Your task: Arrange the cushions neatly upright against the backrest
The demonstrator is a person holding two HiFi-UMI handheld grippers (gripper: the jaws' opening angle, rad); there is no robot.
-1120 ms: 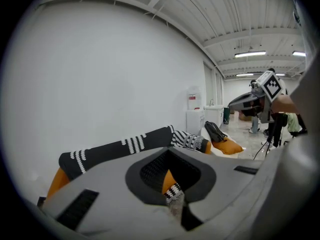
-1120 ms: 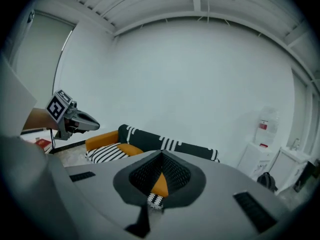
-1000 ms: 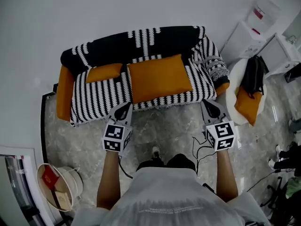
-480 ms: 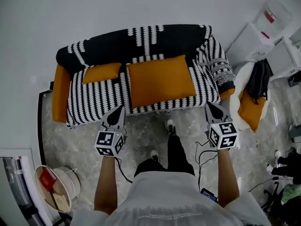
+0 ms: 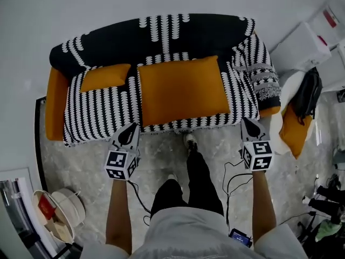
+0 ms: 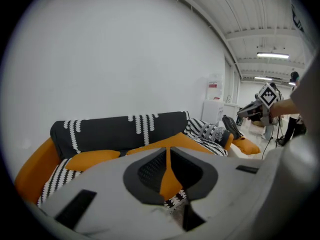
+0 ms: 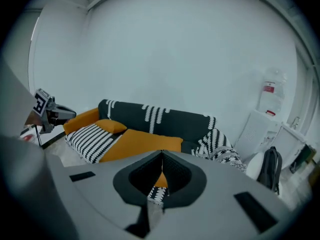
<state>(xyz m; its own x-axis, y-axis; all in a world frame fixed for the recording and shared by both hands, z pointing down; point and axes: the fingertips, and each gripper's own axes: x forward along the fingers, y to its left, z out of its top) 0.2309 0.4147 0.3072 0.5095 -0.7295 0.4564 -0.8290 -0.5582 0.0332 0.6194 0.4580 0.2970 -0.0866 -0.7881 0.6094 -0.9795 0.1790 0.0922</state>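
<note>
A large orange cushion (image 5: 180,90) lies flat on the middle of the seat of a sofa (image 5: 161,36) covered by a black and white throw. A small orange cushion (image 5: 105,77) lies at the seat's left, near the backrest. My left gripper (image 5: 133,125) hovers just off the seat's front edge, left of the large cushion. Its jaws have just been opening and stand a slit apart with nothing between them. My right gripper (image 5: 245,120) is shut and empty at the front right corner. Both cushions show past the left gripper (image 6: 167,151) and the right gripper (image 7: 162,156).
A white chair (image 5: 280,90) right of the sofa holds a black bag (image 5: 308,93) and another orange cushion (image 5: 294,131). A white bin (image 5: 59,209) stands at lower left. Cables (image 5: 232,171) trail on the marble floor by the person's legs (image 5: 197,171).
The person has stepped toward the sofa, which now fills more of the view. Both grippers have come down and forward to the seat's front edge.
</note>
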